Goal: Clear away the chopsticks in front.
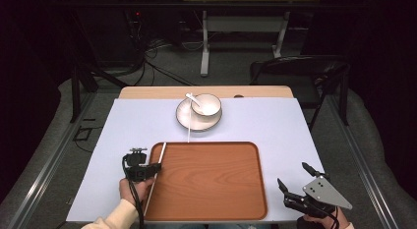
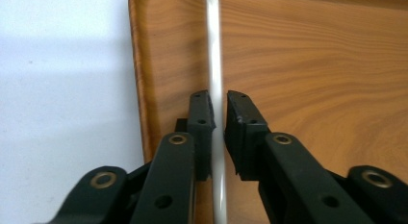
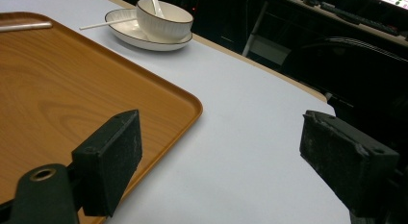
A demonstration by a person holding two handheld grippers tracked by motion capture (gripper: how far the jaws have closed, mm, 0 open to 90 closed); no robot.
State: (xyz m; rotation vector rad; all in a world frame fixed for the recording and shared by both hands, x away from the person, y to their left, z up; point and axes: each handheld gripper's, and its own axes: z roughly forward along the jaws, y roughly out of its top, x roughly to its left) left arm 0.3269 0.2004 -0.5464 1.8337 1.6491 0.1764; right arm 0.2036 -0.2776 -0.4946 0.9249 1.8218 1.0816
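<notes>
At the lower left of the high view, the left claw (image 1: 156, 166) has its jaws drawn in around a white chopstick (image 1: 156, 174) that lies along the left rim of the wooden tray (image 1: 211, 189), apparently to set it there; whether the pads press it I cannot tell. At upper centre, a second chopstick (image 1: 188, 128) leans on the plate (image 1: 189, 122) under the bowl (image 1: 206, 105). At lower right, the right claw (image 1: 295, 179) hangs spread and empty above the tabletop (image 1: 275, 126), probably waiting.

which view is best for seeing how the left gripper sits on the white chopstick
The left gripper view: the chopstick runs between the left gripper's two black jaws, over the wooden tray. The high view shows its whole length along the tray's left edge; the right gripper view shows its far end.
</notes>
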